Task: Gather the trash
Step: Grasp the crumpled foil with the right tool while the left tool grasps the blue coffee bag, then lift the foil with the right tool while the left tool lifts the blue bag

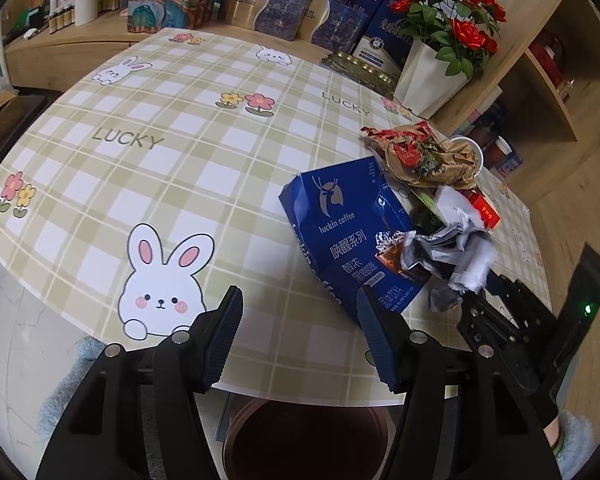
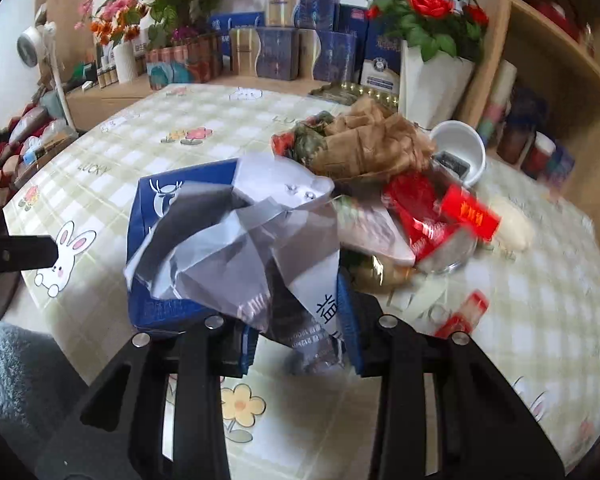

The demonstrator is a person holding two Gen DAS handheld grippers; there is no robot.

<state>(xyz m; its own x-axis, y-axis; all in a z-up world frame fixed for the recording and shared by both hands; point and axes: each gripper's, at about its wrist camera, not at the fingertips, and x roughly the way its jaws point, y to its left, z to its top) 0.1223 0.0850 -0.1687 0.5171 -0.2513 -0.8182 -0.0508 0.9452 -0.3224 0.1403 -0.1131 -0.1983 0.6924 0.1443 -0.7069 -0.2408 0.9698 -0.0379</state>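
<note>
The right gripper (image 2: 300, 344) is clamped on a crumpled grey-white plastic bag (image 2: 240, 248), which bulges up just ahead of its fingers and hides part of the blue coffee box (image 2: 180, 196) behind it; the left gripper (image 1: 300, 336) stands part-way open with nothing between its jaws, over the near edge of the checked tablecloth (image 1: 148, 168). Beyond the right gripper lie red wrappers (image 2: 428, 216), crumpled brown paper (image 2: 372, 148) and a white cup (image 2: 460, 148); farthest stands a pot of red roses (image 2: 432, 48).
</note>
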